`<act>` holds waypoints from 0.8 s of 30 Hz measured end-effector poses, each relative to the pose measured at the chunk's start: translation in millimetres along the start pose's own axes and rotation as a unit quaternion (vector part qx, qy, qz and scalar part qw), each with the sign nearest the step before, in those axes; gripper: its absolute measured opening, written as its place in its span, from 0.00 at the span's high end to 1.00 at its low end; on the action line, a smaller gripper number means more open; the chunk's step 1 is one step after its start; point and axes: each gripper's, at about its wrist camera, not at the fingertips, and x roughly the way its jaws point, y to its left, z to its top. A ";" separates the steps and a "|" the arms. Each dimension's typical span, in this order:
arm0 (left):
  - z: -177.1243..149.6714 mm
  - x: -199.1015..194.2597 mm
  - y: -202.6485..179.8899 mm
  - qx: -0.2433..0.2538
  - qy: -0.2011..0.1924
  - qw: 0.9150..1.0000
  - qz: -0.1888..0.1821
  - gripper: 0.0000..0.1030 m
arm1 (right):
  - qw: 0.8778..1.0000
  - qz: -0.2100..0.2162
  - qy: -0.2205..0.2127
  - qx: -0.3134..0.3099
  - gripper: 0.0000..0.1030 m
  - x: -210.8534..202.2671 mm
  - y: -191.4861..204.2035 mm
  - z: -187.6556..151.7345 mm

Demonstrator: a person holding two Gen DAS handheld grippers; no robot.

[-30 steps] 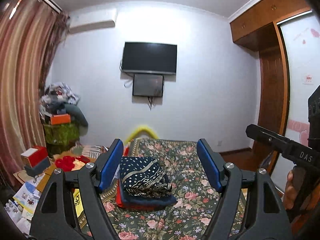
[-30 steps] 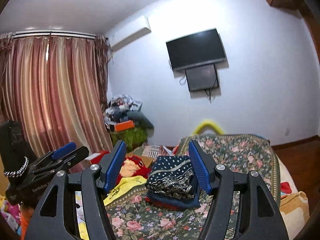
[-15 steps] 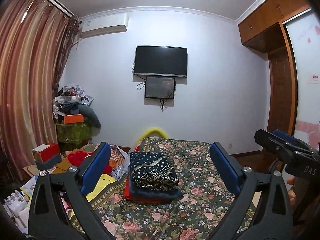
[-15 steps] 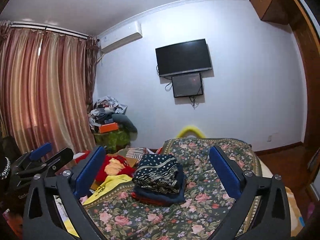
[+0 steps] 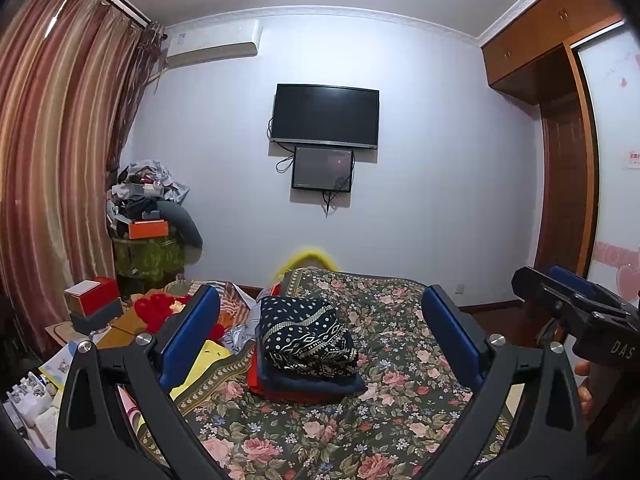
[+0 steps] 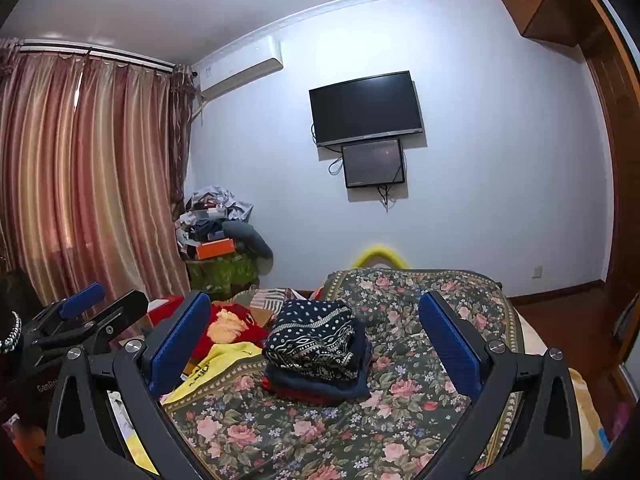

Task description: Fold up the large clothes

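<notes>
Clutter point(image 5: 132, 320) — boxes, red and yellow cloth — is heaped left of the floral bedspread point(image 5: 400, 392). Folded clothes point(image 5: 306, 340) are stacked on it, a navy patterned piece topmost. Left gripper point(image 5: 320, 336) and right gripper point(image 6: 316, 340) are held wide open — nothing is gripped.

wall television point(image 5: 325, 116), air conditioner point(image 5: 214, 42), striped curtains point(image 5: 52, 152)
</notes>
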 end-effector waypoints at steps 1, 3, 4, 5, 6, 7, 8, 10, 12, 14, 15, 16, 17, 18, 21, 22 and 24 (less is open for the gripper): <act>-0.4 0.8 0.3 0.000 0.001 1.000 0.000 0.01 | 1.000 0.000 0.002 0.001 0.00 0.0 -0.5 0.1; -1.3 1.4 -0.6 0.000 0.003 1.000 0.000 0.01 | 1.000 -0.001 0.004 0.001 0.00 0.0 -1.0 -0.5; -1.6 1.7 -0.7 0.000 0.003 1.000 0.001 0.01 | 1.000 -0.001 0.005 0.001 0.00 -0.3 -1.2 -0.3; -1.8 1.9 -0.8 0.000 0.003 1.000 0.001 0.01 | 1.000 -0.002 0.006 0.002 0.00 -0.7 -0.6 -0.2; -1.8 2.6 -1.0 0.000 0.003 1.000 0.001 0.01 | 1.000 -0.002 0.006 0.003 0.00 -0.4 -1.2 -0.6; -1.8 2.7 -1.0 0.001 0.003 1.000 0.001 0.01 | 1.000 -0.002 0.007 0.004 0.00 -1.0 -1.7 0.2; -1.8 2.9 -1.0 0.001 0.003 1.000 0.002 0.01 | 1.000 -0.002 0.008 0.006 0.00 -1.5 -2.4 0.9; -2.0 2.9 -0.7 -0.001 0.002 1.000 0.002 0.01 | 1.000 -0.001 0.009 0.007 0.00 -1.4 -2.9 0.0; -2.1 3.3 -0.2 -0.003 0.002 1.000 0.000 0.01 | 1.000 -0.002 0.010 0.008 0.00 -2.3 -3.7 -0.1; -1.7 3.9 0.4 -0.005 0.003 1.000 -0.002 0.01 | 1.000 -0.002 0.010 0.008 0.00 -2.3 -4.9 0.4; -1.6 3.9 0.5 -0.006 0.003 1.000 -0.003 0.01 | 1.000 -0.002 0.010 0.008 0.00 -2.2 -5.2 0.3; -1.5 4.0 0.7 -0.007 0.003 1.000 -0.004 0.01 | 1.000 -0.002 0.011 0.008 0.00 -2.5 -5.2 0.9; -1.7 3.8 0.6 -0.007 0.004 1.000 -0.005 0.01 | 1.000 -0.003 0.012 0.007 0.00 -2.2 -5.0 0.8; -1.7 4.1 0.8 -0.007 0.004 1.000 -0.005 0.01 | 1.000 -0.004 0.012 0.007 0.00 -2.4 -4.9 1.1; -1.9 4.9 0.4 -0.006 0.007 1.000 -0.009 0.01 | 1.000 -0.004 0.013 0.008 0.00 -2.8 -4.7 1.4; -2.1 5.1 0.3 -0.005 0.009 1.000 -0.011 0.01 | 1.000 -0.005 0.012 0.007 0.00 -2.5 -4.8 0.9; -2.8 5.5 0.1 -0.001 0.011 1.000 -0.012 0.01 | 1.000 -0.007 0.012 0.007 0.00 -2.8 -4.4 1.4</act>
